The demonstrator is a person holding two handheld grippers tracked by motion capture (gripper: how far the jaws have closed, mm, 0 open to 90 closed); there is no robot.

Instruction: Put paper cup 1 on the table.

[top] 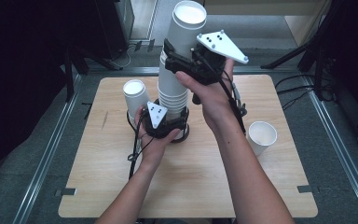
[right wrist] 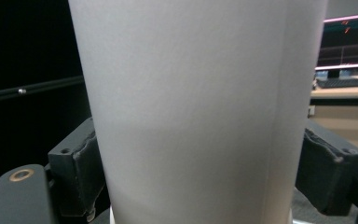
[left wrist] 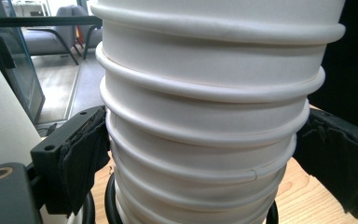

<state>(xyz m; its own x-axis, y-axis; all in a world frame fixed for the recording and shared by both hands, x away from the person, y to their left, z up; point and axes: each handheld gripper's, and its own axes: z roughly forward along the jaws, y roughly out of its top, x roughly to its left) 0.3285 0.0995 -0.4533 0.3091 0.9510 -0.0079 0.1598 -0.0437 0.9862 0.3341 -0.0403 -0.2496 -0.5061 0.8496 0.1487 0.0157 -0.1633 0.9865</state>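
Note:
A stack of white paper cups (top: pixel 173 93) stands upright at the middle of the wooden table (top: pixel 191 186). My left gripper (top: pixel 173 122) is shut on the stack's lower part; in the left gripper view its black pads (left wrist: pixel 86 149) press both sides of the ribbed stack (left wrist: pixel 205 93). A tall top cup (top: pixel 186 32) rises out of the stack. My right gripper (top: pixel 181 60) is shut on it from the right, and in the right gripper view the cup's smooth wall (right wrist: pixel 196 93) sits between the two pads (right wrist: pixel 81 163).
A single white cup (top: pixel 135 93) stands just left of the stack, close to my left hand. Another white cup (top: pixel 262 136) stands near the table's right edge. A black ring (left wrist: pixel 109 205) circles the stack's foot. Dark stands and cables surround the table.

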